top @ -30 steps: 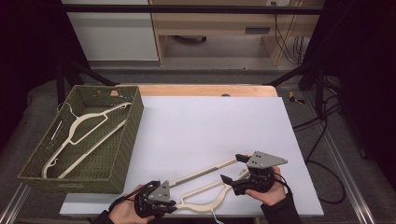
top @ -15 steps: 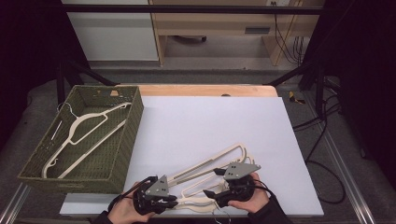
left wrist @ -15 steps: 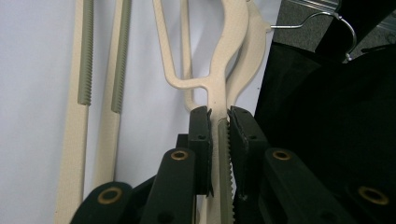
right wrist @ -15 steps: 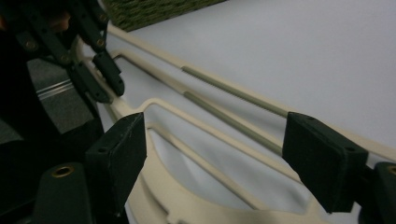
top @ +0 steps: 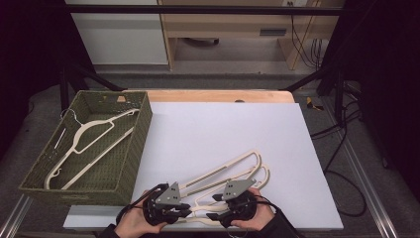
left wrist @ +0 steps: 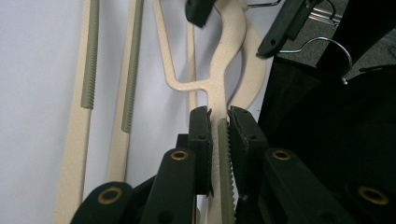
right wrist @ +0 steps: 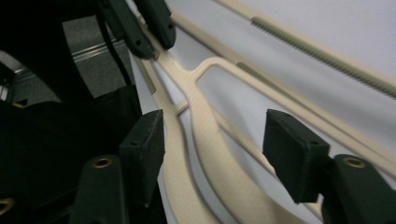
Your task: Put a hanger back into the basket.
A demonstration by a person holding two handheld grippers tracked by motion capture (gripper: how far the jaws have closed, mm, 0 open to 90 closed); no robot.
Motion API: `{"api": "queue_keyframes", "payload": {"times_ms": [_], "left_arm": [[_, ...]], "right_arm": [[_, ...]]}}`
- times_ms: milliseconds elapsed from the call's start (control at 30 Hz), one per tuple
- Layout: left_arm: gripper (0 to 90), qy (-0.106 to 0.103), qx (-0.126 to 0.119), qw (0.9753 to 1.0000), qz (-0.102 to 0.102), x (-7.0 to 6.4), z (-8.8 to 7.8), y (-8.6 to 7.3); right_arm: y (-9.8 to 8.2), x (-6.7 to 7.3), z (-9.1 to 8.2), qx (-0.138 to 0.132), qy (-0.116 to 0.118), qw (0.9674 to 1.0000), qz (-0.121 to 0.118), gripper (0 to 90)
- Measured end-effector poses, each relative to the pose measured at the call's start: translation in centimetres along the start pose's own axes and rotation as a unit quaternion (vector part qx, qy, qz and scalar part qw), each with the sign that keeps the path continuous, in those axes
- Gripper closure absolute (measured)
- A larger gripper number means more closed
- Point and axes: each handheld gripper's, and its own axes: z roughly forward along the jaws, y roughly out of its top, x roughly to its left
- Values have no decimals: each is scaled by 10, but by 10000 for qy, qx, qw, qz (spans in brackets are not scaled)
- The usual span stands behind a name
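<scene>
White table top (top: pixel 223 129) – wicker basket (top: pixel 126 148) left, cabinets behind

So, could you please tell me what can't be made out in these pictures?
- High view: the hooks of the table hangers are hidden under the hands and the left hand-held gripper.
- Right gripper view: the hanger runs off the bottom edge.
- High view: how many hangers lie in the basket; they overlap.
</scene>
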Motion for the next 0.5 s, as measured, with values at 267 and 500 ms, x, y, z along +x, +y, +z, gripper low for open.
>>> {"api": "queue_keyframes", "payload": {"times_ms": [267, 500], "left_arm": [[794, -18, 12, 10000, -44, 0, 2, 1], [793, -74, 34, 10000, -38, 0, 3, 0]], "right_arm": [[-2, -2, 10, 367, 90, 9992, -144, 540], [-1, -5, 15, 520, 56, 9981, -321, 645]]}}
